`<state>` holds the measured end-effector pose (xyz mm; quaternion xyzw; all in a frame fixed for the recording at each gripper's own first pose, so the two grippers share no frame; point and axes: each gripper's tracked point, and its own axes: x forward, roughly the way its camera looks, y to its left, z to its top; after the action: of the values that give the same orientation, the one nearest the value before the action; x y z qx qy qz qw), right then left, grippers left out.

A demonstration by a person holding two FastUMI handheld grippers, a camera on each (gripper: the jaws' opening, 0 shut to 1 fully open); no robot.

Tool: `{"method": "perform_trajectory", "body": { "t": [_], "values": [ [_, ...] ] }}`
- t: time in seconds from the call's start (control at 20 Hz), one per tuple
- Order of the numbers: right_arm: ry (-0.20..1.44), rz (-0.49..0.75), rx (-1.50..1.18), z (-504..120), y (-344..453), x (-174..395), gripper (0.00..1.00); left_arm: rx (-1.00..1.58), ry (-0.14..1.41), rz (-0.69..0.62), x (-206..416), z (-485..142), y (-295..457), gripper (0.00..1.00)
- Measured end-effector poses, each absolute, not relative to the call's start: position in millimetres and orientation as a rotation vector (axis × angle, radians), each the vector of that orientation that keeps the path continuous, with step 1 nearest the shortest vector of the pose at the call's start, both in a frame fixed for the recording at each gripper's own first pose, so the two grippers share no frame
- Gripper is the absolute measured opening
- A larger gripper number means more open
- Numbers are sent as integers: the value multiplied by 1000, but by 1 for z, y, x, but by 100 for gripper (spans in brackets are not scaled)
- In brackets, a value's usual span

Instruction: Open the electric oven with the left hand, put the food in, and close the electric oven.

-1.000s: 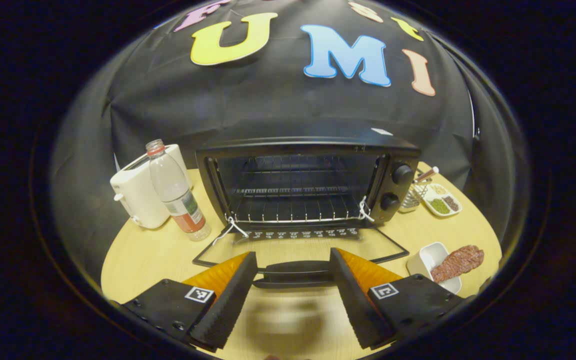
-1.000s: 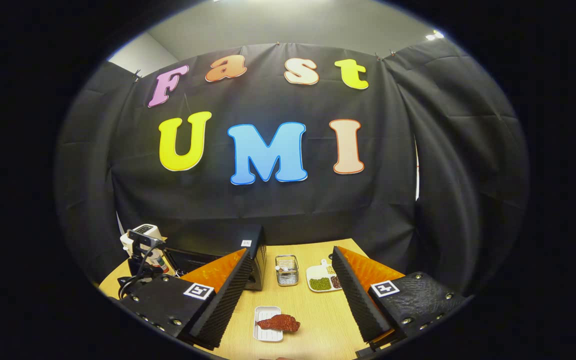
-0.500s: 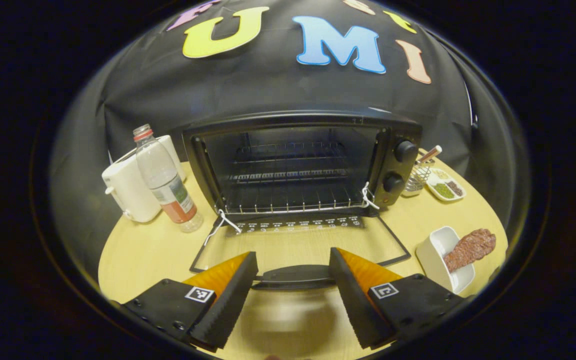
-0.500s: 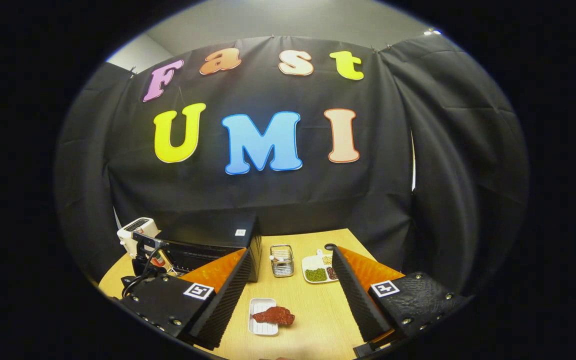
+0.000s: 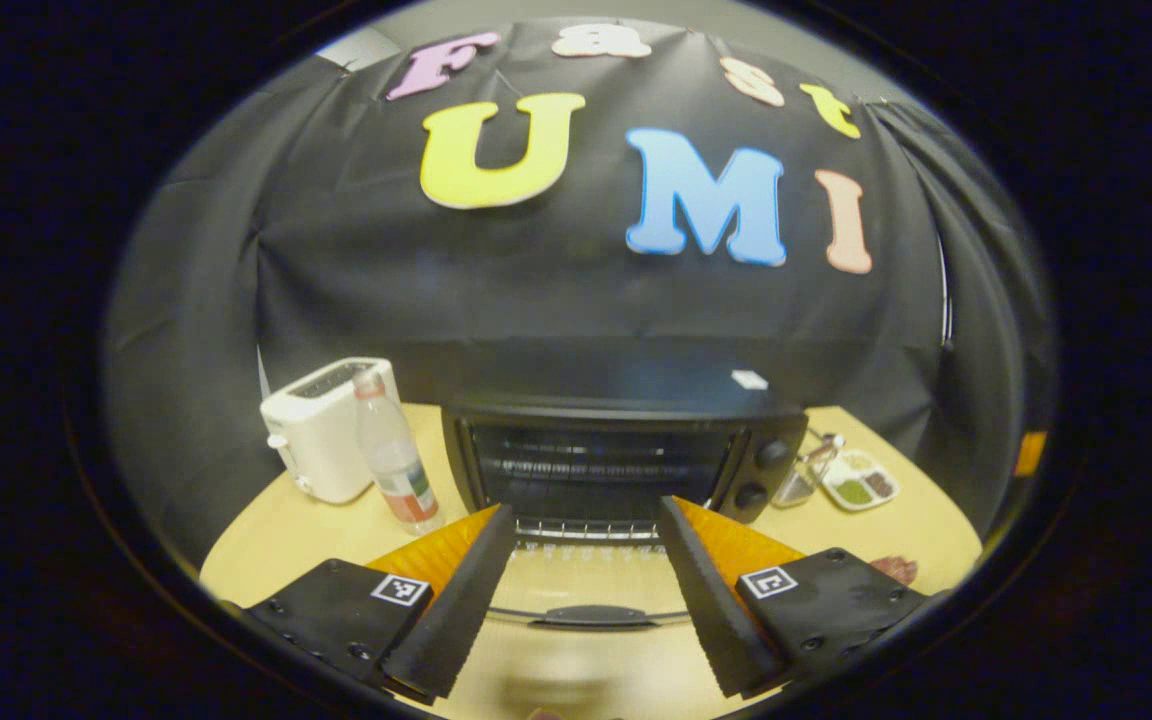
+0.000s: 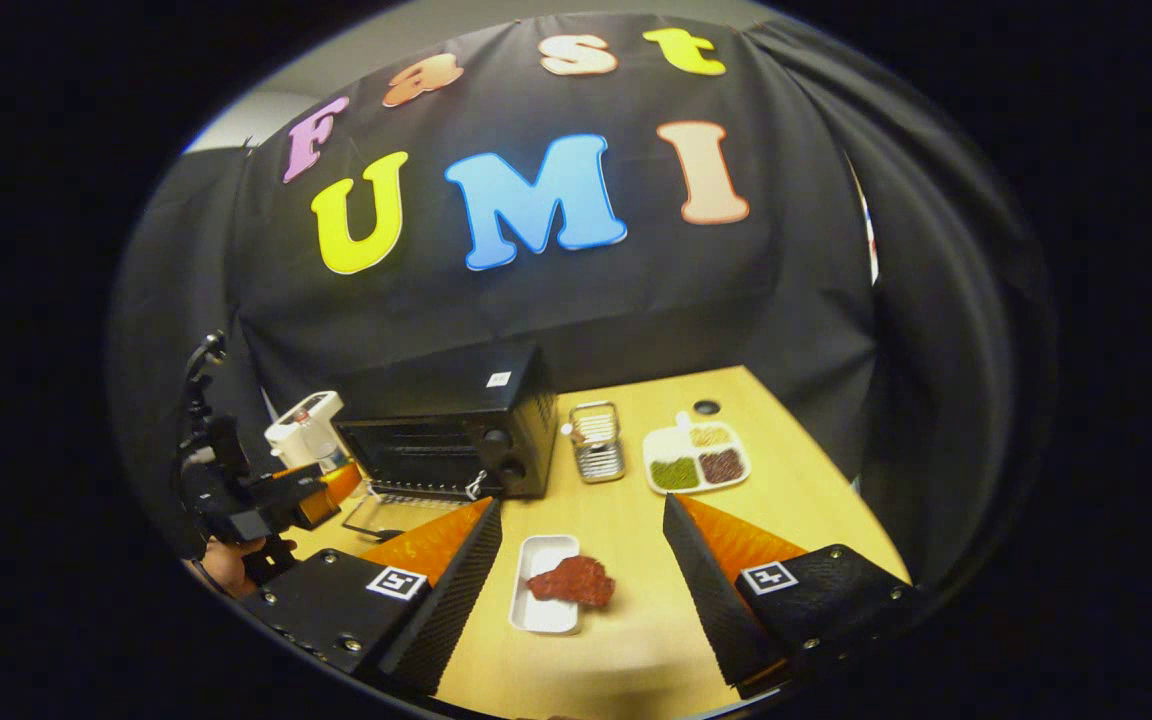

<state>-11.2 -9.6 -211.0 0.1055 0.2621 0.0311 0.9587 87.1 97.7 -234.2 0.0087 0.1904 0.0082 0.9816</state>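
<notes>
Right claw (image 6: 581, 560): fingers spread wide, nothing pinched, held above the worktop (image 6: 796, 500) with the food between them in the right gripper view.

Left claw (image 5: 586, 585): fingers spread, nothing pinched, held in front of the lowered oven door (image 5: 586, 585); also seen at the far left of the right gripper view (image 6: 311, 495), with a hand (image 6: 228, 565) beneath it.

Food: one reddish-brown piece of meat (image 6: 572, 580), lying half on a small white rectangular dish (image 6: 541, 590), its right end hanging over the dish's edge. It is judged light, soft and somewhat yielding, possibly greasy; a hold across the thick middle is advised, with modest pressure. The dish is judged rigid, light and liable to slide.

Electric oven: one, black (image 5: 616, 460), door already dropped flat toward the worktop, wire rack visible inside, two knobs on its right panel. The door handle (image 5: 591, 614) is judged stiff and the natural place to be taken hold of for closing.

Other items, counted:
- one white toaster (image 5: 321, 425), left of the oven;
- one plastic bottle (image 5: 394, 455), just beside the toaster;
- one wire holder (image 6: 596, 440), right of the oven;
- one divided tray of three portions of grains (image 6: 696, 460), beside the wire holder.
</notes>
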Motion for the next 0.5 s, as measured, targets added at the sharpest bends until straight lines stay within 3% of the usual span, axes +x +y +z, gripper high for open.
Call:
{"method": "perform_trajectory", "body": {
  "t": [0.35, 0.5],
  "values": [
    [742, 96, 486, -304, -19, -4, 96, 8, 141, 15, 71, -84, 87, 100],
    [808, 141, 478, -338, -21, -6, 97, -9, 79, 32, 62, -41, 82, 92]
  ]
}}
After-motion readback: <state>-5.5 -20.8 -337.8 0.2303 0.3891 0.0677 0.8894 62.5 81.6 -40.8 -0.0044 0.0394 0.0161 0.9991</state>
